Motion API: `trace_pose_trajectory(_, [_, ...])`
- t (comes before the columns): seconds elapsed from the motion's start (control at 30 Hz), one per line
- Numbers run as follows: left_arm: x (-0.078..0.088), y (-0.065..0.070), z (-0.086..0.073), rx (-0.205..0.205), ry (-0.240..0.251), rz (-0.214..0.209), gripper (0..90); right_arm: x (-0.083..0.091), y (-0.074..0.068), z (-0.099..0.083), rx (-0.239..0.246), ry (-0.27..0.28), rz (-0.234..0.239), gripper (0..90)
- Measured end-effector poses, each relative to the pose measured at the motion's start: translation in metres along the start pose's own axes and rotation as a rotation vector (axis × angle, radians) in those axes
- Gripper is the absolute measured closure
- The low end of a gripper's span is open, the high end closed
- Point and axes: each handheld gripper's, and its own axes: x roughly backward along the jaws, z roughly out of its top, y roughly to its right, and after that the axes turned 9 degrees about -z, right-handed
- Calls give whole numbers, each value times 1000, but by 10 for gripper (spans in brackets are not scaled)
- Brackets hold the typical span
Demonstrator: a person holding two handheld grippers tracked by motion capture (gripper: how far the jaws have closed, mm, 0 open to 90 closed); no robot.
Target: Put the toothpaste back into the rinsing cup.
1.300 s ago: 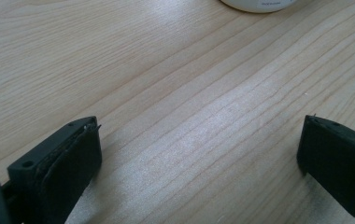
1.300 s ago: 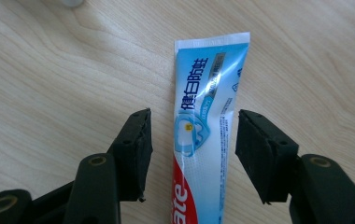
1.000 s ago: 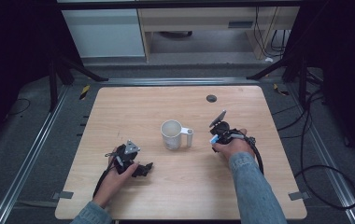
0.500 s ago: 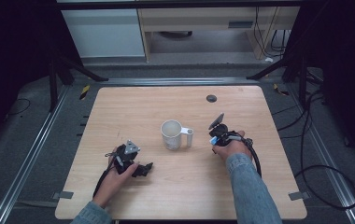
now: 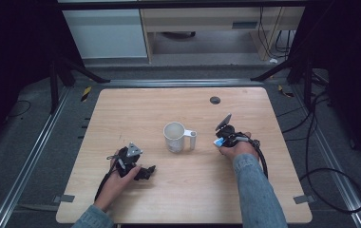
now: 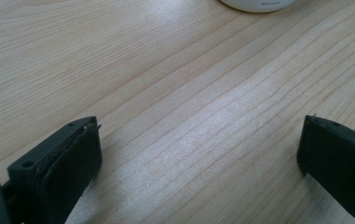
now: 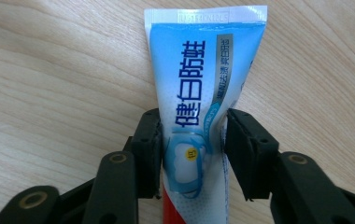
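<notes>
The right tool [image 7: 192,140], its jaws just closing, pinches a blue-and-white toothpaste tube [image 7: 201,84] printed with Chinese characters lengthwise between its pads on the table [image 7: 49,70], while the left tool [image 6: 199,154] gapes empty.

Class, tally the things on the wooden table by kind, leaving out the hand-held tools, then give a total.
White mug: 1
Blue toothpaste tube: 1
Dark round disc near the far edge: 1
Total: 3

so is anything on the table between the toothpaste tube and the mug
Nothing visible. The right tongs sit around the toothpaste tube, and bare table separates it from the mug, whose handle faces that side.
</notes>
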Motion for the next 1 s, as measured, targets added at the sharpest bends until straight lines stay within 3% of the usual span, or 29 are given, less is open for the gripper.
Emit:
trace_pose_trajectory(0.2, [0,0,0,1,1,0,0,-4,6,-2,-7,-8,3,626])
trace_pose_trajectory(1.0, [0,0,0,-1,0,0,0,-11,14,-1,-10,-27,44,643])
